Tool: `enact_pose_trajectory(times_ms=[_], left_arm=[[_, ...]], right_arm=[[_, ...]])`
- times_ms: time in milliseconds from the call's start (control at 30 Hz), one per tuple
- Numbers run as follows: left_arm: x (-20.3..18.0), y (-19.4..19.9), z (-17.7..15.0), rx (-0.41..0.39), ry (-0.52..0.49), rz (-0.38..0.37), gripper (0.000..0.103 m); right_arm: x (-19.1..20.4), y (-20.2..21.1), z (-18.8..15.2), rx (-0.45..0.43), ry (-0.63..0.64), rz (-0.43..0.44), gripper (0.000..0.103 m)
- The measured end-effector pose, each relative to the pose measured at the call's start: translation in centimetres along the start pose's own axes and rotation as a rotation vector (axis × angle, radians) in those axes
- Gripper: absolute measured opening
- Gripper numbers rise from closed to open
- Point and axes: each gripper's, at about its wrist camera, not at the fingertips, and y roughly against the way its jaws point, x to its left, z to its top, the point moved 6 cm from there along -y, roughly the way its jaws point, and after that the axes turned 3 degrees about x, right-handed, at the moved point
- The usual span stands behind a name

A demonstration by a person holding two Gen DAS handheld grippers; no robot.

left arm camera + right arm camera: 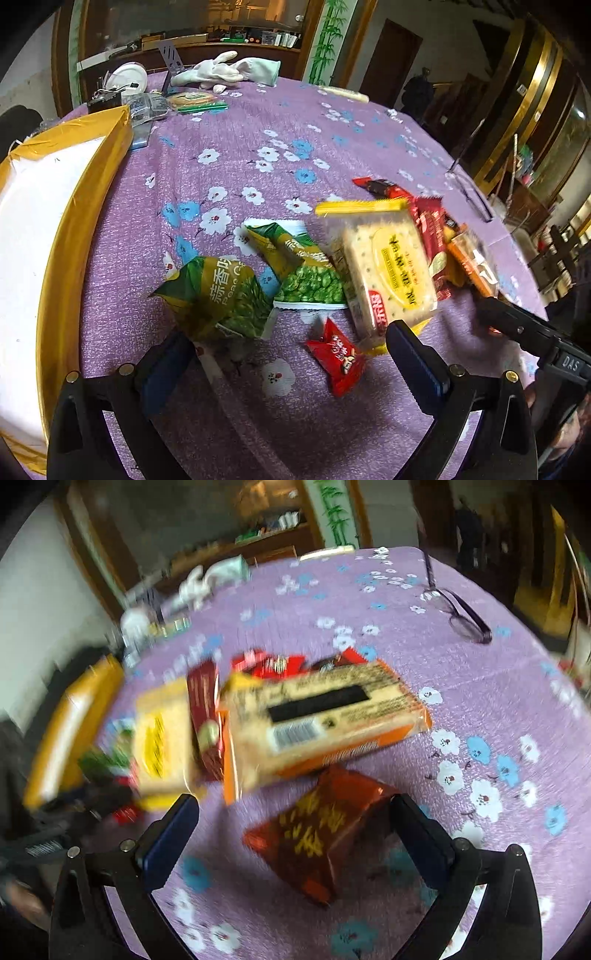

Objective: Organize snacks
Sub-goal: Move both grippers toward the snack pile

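I had both grippers low over the purple flowered tablecloth [258, 122], with the snacks heaped in a loose pile between them. My left gripper [290, 354] was spread wide and held nothing; a small red candy packet [338, 360] lay on the cloth between its fingers, touching neither. Just ahead of the left finger sat a crumpled green pea packet [218, 295], and beside it a second green pea packet [306, 273] lay tilted against a clear pack of soda crackers with a yellow label [388, 273]. Behind the crackers I could see red wrapped bars [428, 221] and an orange-edged packet [467, 258], partly blurred. At the far left stood the yellow-sided box with a white inside [77, 206], well apart from the pile.

My right gripper [293, 821] was also spread open. A dark red snack packet with yellow lettering [317, 830] lay on the cloth between its fingers, nearer the right finger; I could not tell whether it touched. Just beyond it, an orange-trimmed cracker pack [321, 720] lay barcode-side up, overlapping the rest of the pile. That view was heavily blurred on its left side. A pair of glasses [458, 613] rested on the cloth far to the right, and white gloves [225, 70] lay at the table's far edge.
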Motion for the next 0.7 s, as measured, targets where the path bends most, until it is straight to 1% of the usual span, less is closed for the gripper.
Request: enact_pose_trajectory(times_ms=[33, 67, 133, 200, 233, 300, 367, 467, 533, 600, 667, 700], left_arm=[[-0.1, 0.2, 0.0, -0.006, 0.000, -0.009, 0.102], [-0.1, 0.5, 0.1, -0.023, 0.003, -0.020, 0.102], [-0.4, 1.2, 0.3, -0.059, -0.007, -0.027, 0.102], [-0.8, 1.8, 0.3, -0.088, -0.022, -0.034, 0.102], [-1.0, 2.1, 0.3, -0.098, -0.028, -0.038, 0.102], [-1.1, 2.3, 0.3, -0.106, -0.036, -0.040, 0.102], [-0.9, 2.4, 0.2, -0.105, -0.031, -0.057, 0.102], [-0.5, 2.2, 0.2, -0.092, -0.011, -0.084, 0.102], [-0.5, 2.1, 0.2, -0.088, -0.003, -0.093, 0.102], [-0.3, 2.1, 0.1, -0.086, 0.007, -0.113, 0.102], [-0.1, 1.8, 0.1, -0.073, 0.021, -0.124, 0.102], [0.0, 1.7, 0.0, -0.065, 0.027, -0.122, 0.102]], right_arm=[[0.3, 0.0, 0.0, 0.017, 0.021, 0.005, 0.103], [1.0, 0.3, 0.1, 0.011, 0.062, 0.015, 0.103], [1.9, 1.8, 0.4, -0.064, 0.091, 0.047, 0.103], [2.2, 3.9, 0.9, -0.177, 0.100, 0.094, 0.103], [1.7, 4.6, 1.1, -0.224, 0.080, 0.088, 0.103], [0.5, 5.1, 1.4, -0.260, 0.020, 0.064, 0.103], [-0.6, 5.2, 1.3, -0.261, -0.041, 0.055, 0.103], [-1.7, 4.7, 0.7, -0.226, -0.110, 0.082, 0.103], [-2.4, 4.2, 0.9, -0.210, -0.145, 0.071, 0.103], [-2.5, 3.8, 0.5, -0.183, -0.160, 0.063, 0.103], [-2.3, 2.8, 0.5, -0.138, -0.153, 0.075, 0.103], [-2.3, 2.6, 0.4, -0.131, -0.148, 0.061, 0.103]])
